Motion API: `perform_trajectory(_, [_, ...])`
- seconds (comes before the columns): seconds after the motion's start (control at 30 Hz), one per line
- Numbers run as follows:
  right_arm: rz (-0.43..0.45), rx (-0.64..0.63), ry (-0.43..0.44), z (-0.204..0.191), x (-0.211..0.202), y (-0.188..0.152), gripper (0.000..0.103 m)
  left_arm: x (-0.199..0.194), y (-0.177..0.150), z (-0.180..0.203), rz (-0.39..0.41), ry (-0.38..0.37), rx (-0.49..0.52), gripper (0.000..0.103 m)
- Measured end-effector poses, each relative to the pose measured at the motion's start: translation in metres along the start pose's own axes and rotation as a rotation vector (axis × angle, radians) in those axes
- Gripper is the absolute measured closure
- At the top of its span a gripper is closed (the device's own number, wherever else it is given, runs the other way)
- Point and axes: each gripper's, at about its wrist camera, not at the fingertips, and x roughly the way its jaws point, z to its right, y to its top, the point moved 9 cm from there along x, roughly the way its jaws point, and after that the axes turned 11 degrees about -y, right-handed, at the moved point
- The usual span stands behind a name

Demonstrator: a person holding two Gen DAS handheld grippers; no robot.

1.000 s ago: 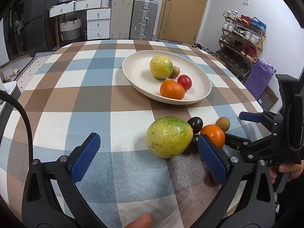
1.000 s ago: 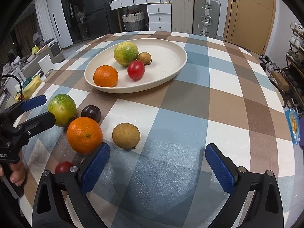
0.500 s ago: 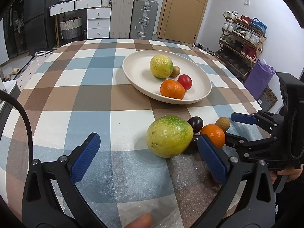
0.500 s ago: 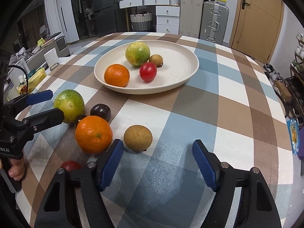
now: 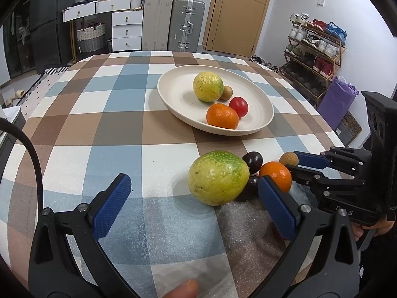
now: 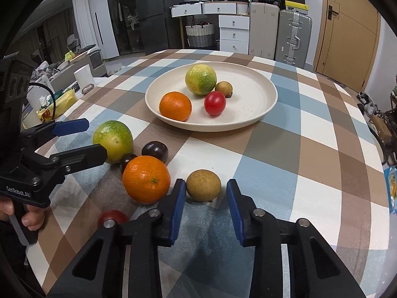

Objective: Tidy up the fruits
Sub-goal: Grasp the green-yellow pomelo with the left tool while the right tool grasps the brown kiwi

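On the checked tablecloth lies a small brown fruit. My right gripper has its jaws closing around it; the left pad is at its skin and a gap shows at the right pad. To its left sit an orange, two dark plums and a red fruit. A big green-yellow fruit lies just ahead of my left gripper, which stands wide open and touches nothing. The cream plate holds another green-yellow fruit, an orange, a red fruit and a small brown fruit.
The round table's edge curves close on the right; beyond it stand a shoe rack and a purple bag. Past the left edge are a white cup and clutter. Suitcases and drawers line the far wall.
My right gripper's jaws have narrowed from wide apart to a small gap around the brown fruit, and it has shifted slightly toward that fruit. The left gripper and the fruits have stayed put.
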Motion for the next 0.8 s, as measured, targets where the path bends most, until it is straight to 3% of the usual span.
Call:
perform_trajectory(0.57, [0.036, 0.034, -0.008, 0.010, -0.010, 0.006, 0.073, 0.004, 0.002, 0.001, 0.003, -0.037, -0.063, 0.002])
perform_trajectory(0.8, [0.040, 0.037, -0.010, 0.012, -0.011, 0.007, 0.073, 0.009, 0.000, 0.006, -0.016, -0.093, -0.062, 0.032])
